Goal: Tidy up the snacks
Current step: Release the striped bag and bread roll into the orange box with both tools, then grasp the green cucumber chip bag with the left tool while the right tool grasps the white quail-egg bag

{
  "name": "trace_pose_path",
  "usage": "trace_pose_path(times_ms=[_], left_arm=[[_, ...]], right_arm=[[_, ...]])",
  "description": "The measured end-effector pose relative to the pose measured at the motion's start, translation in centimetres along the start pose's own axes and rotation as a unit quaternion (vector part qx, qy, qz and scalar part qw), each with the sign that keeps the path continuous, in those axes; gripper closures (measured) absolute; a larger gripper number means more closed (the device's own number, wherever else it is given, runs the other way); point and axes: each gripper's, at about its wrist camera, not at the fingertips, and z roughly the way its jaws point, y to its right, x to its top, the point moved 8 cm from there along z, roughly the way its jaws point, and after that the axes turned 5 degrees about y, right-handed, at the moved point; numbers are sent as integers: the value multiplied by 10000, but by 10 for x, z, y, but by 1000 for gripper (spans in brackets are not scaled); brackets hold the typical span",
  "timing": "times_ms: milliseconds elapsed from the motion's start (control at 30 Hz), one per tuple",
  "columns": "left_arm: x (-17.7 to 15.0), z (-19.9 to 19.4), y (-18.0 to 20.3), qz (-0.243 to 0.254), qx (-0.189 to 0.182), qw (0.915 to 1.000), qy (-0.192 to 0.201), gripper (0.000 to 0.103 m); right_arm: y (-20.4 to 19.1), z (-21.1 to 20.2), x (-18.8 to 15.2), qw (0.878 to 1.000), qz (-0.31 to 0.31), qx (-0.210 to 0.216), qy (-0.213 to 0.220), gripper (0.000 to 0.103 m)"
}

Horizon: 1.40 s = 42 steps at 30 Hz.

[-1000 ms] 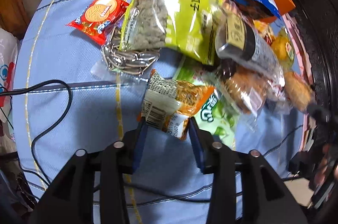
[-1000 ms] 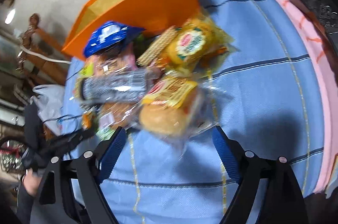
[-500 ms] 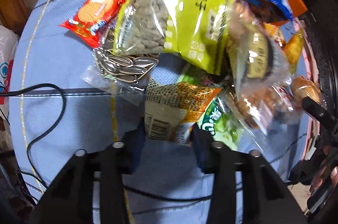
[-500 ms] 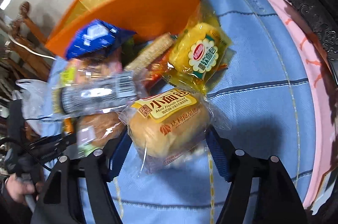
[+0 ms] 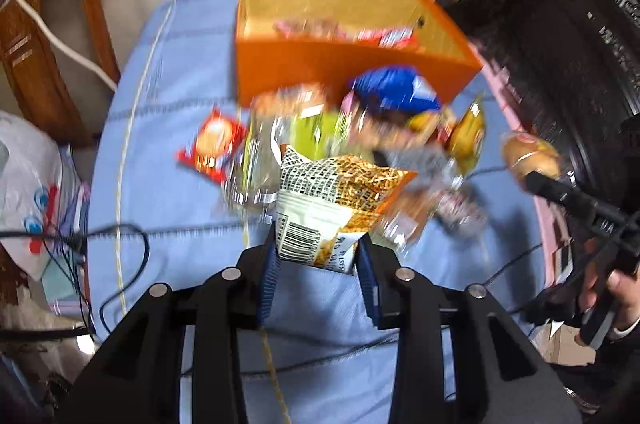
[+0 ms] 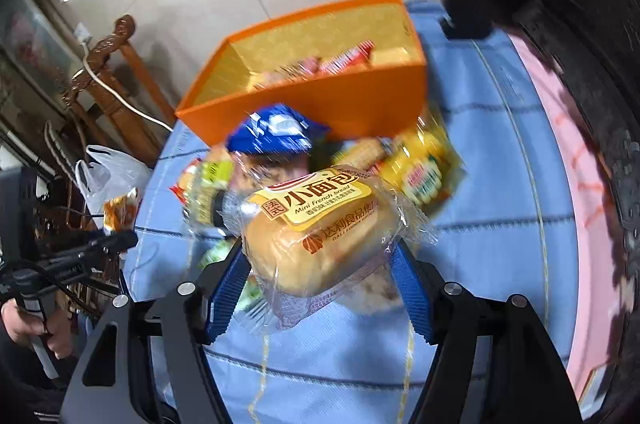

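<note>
Both packets lifted since earlier: left gripper [image 5: 316, 266] clamps noodle snack [image 5: 336, 199], right gripper [image 6: 320, 278] bread [image 6: 316, 236].

Left gripper [image 5: 316, 278]: black angular frame, ridged blue finger pads [image 5: 267, 278], silver round screws on the linkages. Right gripper [image 6: 320, 288]: same build, blue ribbed pads [image 6: 412, 298]. Person's right hand [image 5: 612, 290] shows a white cuff under a dark sleeve.

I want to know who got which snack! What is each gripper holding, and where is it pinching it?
Left gripper pinches the orange noodle-snack packet by its barcode end. Right gripper squeezes the wrapped mini bread across its sides.
</note>
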Motion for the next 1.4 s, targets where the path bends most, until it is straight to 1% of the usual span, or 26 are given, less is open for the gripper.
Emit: trace_pose_path(times_ms=[100, 200, 233, 300, 333, 400, 433, 467, 533, 567, 600, 633, 667, 700, 733, 767, 833, 900, 967, 1100, 1167, 1267, 1400], left_arm=[[26, -8, 9, 71, -89, 9998, 168, 69], [58, -9, 15, 210, -87, 9991, 348, 69], [75, -6, 20, 235, -124, 9988, 409, 69], [99, -3, 23, 243, -81, 9982, 533, 69], [117, 2, 27, 293, -93, 9976, 628, 69], [140, 12, 29, 323, -5, 9971, 693, 68], [155, 20, 32, 325, -39, 9969, 716, 68], [163, 27, 32, 315, -38, 9971, 693, 68], [180, 44, 29, 229, 41, 9977, 635, 68], [188, 55, 27, 156, 22, 9982, 577, 67], [194, 67, 23, 71, 41, 9988, 487, 62], [199, 77, 18, -33, 134, 9990, 419, 47], [201, 83, 13, -110, 256, 9987, 423, 35], [202, 86, 7, -158, 450, 9976, 506, 13], [204, 87, 3, -156, 669, 9958, 606, 7], [203, 87, -1, -96, 890, 9937, 670, 7], [194, 90, -5, 13, 913, 9944, 523, 7], [182, 89, -12, 29, 947, 9946, 434, 7], [169, 83, -21, 22, 987, 9943, 409, 7], [131, 66, -43, -202, 1041, 9938, 320, 7], [108, 61, -54, -290, 1070, 9936, 209, 7], [76, 55, -67, -422, 1177, 9921, 117, 7], [27, 55, -82, -592, 1252, 9902, -159, 7]], right_arm=[[-10, -6, 22, 9996, -178, 95, 199, 33], [-16, -7, 54, 9983, -339, 135, 448, 33], [-16, -7, 66, 9978, -364, 140, 533, 33], [-17, -3, 93, 9965, -414, 138, 714, 33], [-16, 1, 106, 9959, -414, 143, 786, 33], [-14, 15, 132, 9951, -412, 130, 889, 33], [-13, 20, 139, 9951, -408, 108, 899, 33], [-10, 32, 151, 9953, -373, 90, 885, 33], [-5, 50, 166, 9958, -318, 71, 854, 32], [-4, 56, 170, 9959, -307, 48, 851, 32], [-1, 66, 177, 9961, -260, 22, 842, 30], [1, 75, 180, 9965, -187, 13, 812, 28], [5, 83, 183, 9972, -93, 23, 746, 27], [10, 89, 184, 9977, 30, -5, 683, 27], [15, 93, 182, 9979, 131, -62, 638, 26], [15, 94, 180, 9980, 184, -58, 604, 26], [18, 96, 171, 9983, 261, -6, 528, 26], [23, 93, 154, 9987, 316, -48, 409, 24], [26, 88, 136, 9988, 358, -52, 332, 17], [28, 74, 90, 9995, 290, -74, 93, 13], [29, 66, 69, 9996, 250, -127, -34, 8], [31, 56, 39, 9992, 342, -91, -178, 7], [33, 51, 0, 9975, 534, -174, -435, 7]])
